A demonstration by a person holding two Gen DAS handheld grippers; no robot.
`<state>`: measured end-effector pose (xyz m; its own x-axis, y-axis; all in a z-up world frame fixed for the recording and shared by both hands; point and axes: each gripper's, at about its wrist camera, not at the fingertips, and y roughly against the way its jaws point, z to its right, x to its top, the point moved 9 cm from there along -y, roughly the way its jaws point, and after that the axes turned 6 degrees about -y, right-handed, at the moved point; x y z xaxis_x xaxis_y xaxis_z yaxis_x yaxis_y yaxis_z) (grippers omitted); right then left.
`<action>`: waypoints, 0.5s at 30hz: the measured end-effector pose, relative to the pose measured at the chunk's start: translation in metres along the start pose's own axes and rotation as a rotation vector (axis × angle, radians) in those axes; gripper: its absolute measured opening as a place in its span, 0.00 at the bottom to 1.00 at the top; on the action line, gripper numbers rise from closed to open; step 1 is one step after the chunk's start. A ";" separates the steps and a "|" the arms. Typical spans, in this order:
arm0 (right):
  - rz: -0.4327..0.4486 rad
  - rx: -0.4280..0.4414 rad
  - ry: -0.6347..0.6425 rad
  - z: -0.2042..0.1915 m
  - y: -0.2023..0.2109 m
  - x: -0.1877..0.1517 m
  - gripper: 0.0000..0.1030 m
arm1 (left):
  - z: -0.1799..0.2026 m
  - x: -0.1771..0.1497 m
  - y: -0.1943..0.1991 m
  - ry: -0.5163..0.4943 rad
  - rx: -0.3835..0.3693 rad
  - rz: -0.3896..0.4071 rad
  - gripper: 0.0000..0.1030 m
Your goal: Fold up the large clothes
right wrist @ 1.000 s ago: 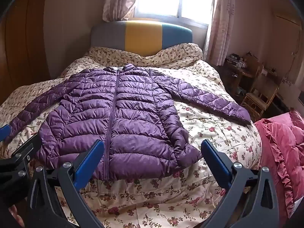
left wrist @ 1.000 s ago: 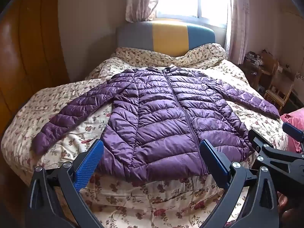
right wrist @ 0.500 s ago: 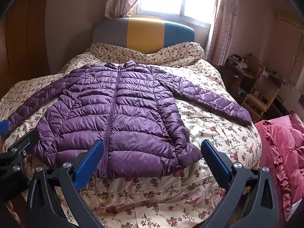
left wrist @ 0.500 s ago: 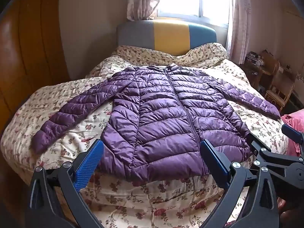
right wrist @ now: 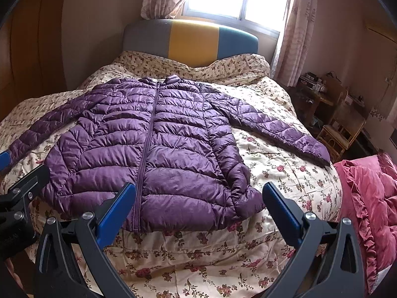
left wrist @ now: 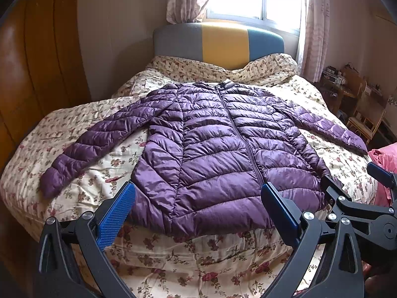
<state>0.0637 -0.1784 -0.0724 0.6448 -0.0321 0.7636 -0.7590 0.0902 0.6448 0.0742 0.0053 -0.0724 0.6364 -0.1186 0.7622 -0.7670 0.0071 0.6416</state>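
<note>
A purple quilted puffer jacket (left wrist: pixel 213 149) lies flat and zipped on the floral bedspread (left wrist: pixel 198 260), both sleeves spread out to the sides; it also shows in the right wrist view (right wrist: pixel 158 154). My left gripper (left wrist: pixel 197 207) is open and empty, held above the bed's foot just short of the jacket's hem. My right gripper (right wrist: pixel 198 206) is open and empty too, near the hem's right part. The right gripper also shows at the right edge of the left wrist view (left wrist: pixel 357 198).
A grey, yellow and blue headboard (left wrist: pixel 218 42) stands under a bright window. A wooden wardrobe (left wrist: pixel 29 74) is on the left. A pink quilt (right wrist: pixel 372 198) lies right of the bed, with a wooden chair (right wrist: pixel 340 129) and cluttered desk behind it.
Both grippers have drifted slightly, so the jacket sits a little lower and nearer in both views. Both stay open and empty.
</note>
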 end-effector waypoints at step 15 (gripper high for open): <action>-0.017 0.010 0.018 -0.009 -0.015 0.004 0.98 | -0.009 0.001 -0.007 0.022 0.018 -0.011 0.97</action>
<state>0.0785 -0.1713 -0.0791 0.6589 -0.0156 0.7521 -0.7489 0.0794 0.6579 0.0811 0.0140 -0.0751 0.6466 -0.0969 0.7567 -0.7610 -0.0123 0.6487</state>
